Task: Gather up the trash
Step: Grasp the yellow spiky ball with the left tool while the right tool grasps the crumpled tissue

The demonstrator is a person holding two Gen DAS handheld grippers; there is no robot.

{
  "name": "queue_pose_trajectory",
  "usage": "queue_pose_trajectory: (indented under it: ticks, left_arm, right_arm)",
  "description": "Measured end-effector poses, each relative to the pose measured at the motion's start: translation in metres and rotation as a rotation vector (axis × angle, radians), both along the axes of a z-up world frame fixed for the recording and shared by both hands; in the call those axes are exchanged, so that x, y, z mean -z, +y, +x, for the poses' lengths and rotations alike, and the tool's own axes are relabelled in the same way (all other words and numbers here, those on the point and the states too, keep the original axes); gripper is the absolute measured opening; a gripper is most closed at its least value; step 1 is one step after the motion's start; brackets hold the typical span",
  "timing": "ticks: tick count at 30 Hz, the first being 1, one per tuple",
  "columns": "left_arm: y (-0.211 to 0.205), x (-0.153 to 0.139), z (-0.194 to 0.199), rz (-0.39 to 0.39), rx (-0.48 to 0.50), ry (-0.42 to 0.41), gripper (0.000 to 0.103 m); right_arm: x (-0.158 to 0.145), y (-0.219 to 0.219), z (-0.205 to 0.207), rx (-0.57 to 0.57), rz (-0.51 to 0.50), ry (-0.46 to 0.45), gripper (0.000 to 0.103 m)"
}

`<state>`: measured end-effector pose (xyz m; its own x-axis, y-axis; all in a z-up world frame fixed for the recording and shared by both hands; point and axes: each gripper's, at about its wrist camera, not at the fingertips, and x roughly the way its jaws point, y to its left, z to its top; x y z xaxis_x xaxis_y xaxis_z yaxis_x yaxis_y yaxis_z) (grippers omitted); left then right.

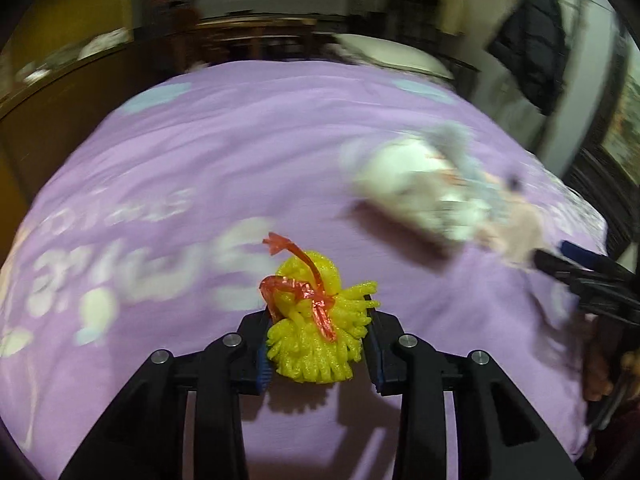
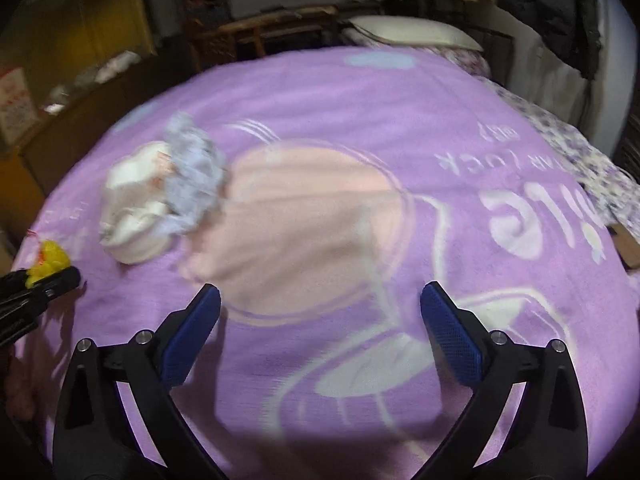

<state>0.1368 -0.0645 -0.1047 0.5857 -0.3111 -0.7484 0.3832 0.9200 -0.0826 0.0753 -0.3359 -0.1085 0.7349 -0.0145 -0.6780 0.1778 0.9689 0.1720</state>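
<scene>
Now at the pick-up step. Left gripper (image 1: 318,344) has its jaws pinching a yellow foam net (image 1: 320,320), the frilly sort used to sleeve fruit, with a red plastic strip (image 1: 304,284) knotted round it. The blue pads press into the foam on both sides; the piece sits low on the purple blanket (image 1: 240,152) covering the bed, its shadow just beneath, so whether it is lifted clear or touching the cloth I cannot tell. Left view is motion-blurred away from the jaws.

Right gripper (image 2: 320,320): jaws spread wide, nothing between them, hovering over the pink figure printed on the blanket. In its view the left gripper shows at the far left edge, yellow foam poking out of it.

Second piece of trash: a crumpled white and grey wad (image 2: 160,192), paper or thin plastic, hard to say which through the blur. It lies on the blanket, ahead and to the left of the right jaws, well apart from them, and between the two grippers.

No bin or bag visible in either view.

Judgement: first item is secured, second not yet touched. Next move for the right hand likely calls for swinging left and forward until the wad sits between the pads, then closing gently, since it looks light and springy and may skid on the fleece. Left hand needs only to hold its pinch and carry the foam to wherever the trash goes.
</scene>
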Motion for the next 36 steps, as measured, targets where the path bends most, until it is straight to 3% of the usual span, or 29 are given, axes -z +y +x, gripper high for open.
queue_pose_trajectory:
  ticks: [6,10,13,18,20,22,24,27,31,36]
  left_arm:
    - [0.025,0.01,0.01,-0.029,-0.092,0.006,0.038]
    - [0.018,0.01,0.005,0.005,-0.08,-0.027,0.044]
    - [0.019,0.01,0.005,-0.017,-0.059,-0.017,0.05]
    - [0.016,0.012,0.004,-0.021,-0.041,-0.014,0.057]
    - [0.015,0.013,0.004,-0.019,-0.034,-0.014,0.059]
    - [0.016,0.013,0.005,-0.022,-0.034,-0.013,0.059]
    - [0.017,0.014,0.005,-0.028,-0.034,-0.012,0.059]
    - [0.018,0.013,0.006,-0.047,-0.036,-0.011,0.058]
    - [0.024,0.012,0.007,-0.077,-0.063,-0.008,0.044]
    - [0.029,0.003,0.005,-0.142,-0.047,0.008,0.034]
  right_arm:
    - [-0.021,0.02,0.019,-0.048,0.016,-0.103,0.093]
    - [-0.023,0.019,0.05,-0.058,0.08,-0.089,0.076]
    - [-0.017,0.016,0.072,-0.065,0.159,-0.055,0.068]
    - [-0.004,0.02,0.088,-0.08,0.195,-0.03,0.067]
    - [0.002,0.02,0.091,-0.086,0.213,-0.012,0.051]
    - [0.003,0.016,0.089,-0.079,0.233,-0.024,0.022]
    - [0.002,0.014,0.085,-0.06,0.241,-0.04,0.015]
    - [-0.007,0.011,0.069,-0.029,0.231,-0.129,0.013]
    - [-0.021,0.014,0.054,-0.005,0.169,-0.217,0.013]
    - [-0.032,0.023,0.042,-0.017,0.116,-0.241,0.013]
